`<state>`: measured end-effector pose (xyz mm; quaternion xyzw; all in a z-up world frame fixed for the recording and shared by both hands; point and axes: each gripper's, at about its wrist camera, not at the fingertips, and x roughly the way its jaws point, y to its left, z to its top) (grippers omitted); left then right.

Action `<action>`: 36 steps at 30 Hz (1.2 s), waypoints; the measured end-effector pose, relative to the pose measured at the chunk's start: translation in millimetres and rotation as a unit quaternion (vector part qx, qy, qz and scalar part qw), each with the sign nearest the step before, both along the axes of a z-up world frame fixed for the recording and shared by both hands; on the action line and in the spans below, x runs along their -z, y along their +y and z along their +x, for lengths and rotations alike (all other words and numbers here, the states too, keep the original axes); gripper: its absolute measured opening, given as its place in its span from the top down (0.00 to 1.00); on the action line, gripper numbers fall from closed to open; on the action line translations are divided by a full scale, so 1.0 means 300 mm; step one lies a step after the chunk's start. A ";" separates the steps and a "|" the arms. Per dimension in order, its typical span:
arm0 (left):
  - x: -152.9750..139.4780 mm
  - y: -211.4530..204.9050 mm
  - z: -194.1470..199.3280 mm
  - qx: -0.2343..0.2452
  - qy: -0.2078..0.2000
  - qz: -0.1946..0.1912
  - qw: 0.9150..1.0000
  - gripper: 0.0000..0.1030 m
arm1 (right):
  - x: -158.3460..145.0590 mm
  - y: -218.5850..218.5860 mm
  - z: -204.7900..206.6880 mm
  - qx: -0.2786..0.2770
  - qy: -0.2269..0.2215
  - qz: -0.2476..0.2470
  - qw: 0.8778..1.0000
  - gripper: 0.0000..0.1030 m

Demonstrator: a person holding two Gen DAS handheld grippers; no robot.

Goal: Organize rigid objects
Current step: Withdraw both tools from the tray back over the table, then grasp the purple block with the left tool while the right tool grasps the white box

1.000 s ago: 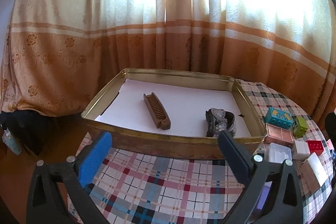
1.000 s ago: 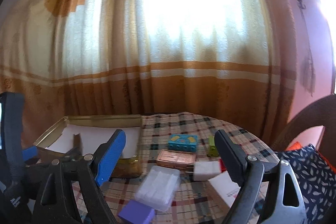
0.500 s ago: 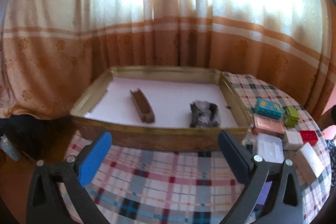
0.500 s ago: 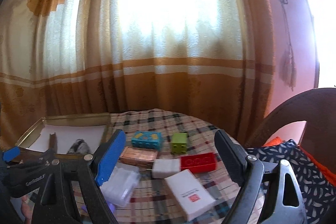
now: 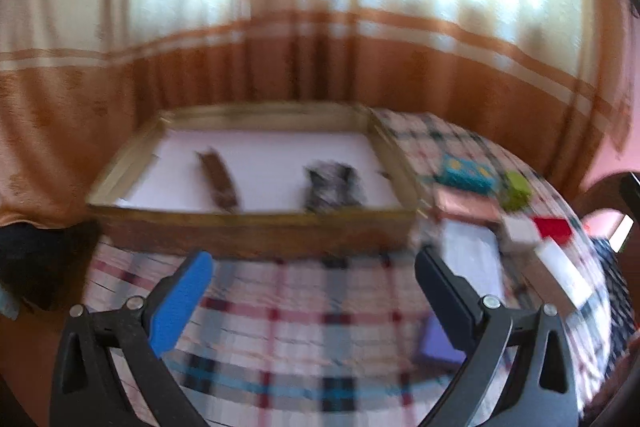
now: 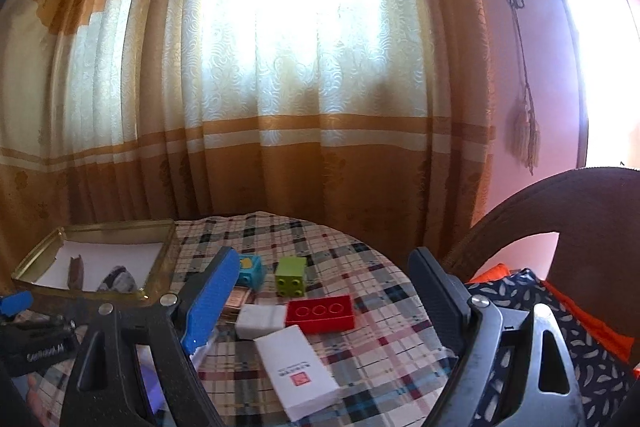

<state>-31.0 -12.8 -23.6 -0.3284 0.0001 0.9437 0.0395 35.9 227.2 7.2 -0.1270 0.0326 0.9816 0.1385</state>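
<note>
Gold metal tray [image 5: 248,223] on plaid-clothed round table [image 6: 384,327], holding brown comb [image 5: 218,179] and grey mottled lump [image 5: 334,185]. Beside it: white rectangular box [image 6: 298,371], red studded brick [image 6: 320,313], green cube [image 6: 291,275]. Left gripper [image 5: 314,267], right gripper [image 6: 324,271] spread, empty.

Strong daylight was filtered through cream-and-orange patterned curtains [image 6: 304,87], a pink wall [image 6: 532,67] and a tasselled cord [image 6: 524,131] being lit.
</note>
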 end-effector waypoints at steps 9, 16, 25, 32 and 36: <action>0.030 0.130 0.006 0.090 -0.035 -0.034 0.995 0.01 | 0.021 0.102 -0.013 0.019 -0.028 -0.051 0.998 0.15; 0.054 0.188 0.006 0.121 -0.059 -0.055 0.989 0.01 | 0.039 0.128 -0.028 0.012 -0.046 -0.066 0.997 0.15; 0.083 0.219 -0.019 0.129 -0.093 -0.071 0.985 0.10 | 0.085 0.142 -0.066 -0.027 -0.098 -0.079 0.992 0.15; 0.114 0.198 -0.031 0.136 -0.140 -0.023 0.980 0.13 | 0.113 0.059 -0.121 -0.104 -0.166 -0.040 0.980 0.15; 0.113 0.190 -0.029 0.130 -0.144 -0.015 0.981 0.14 | 0.133 0.021 -0.150 -0.120 -0.199 -0.018 0.973 0.15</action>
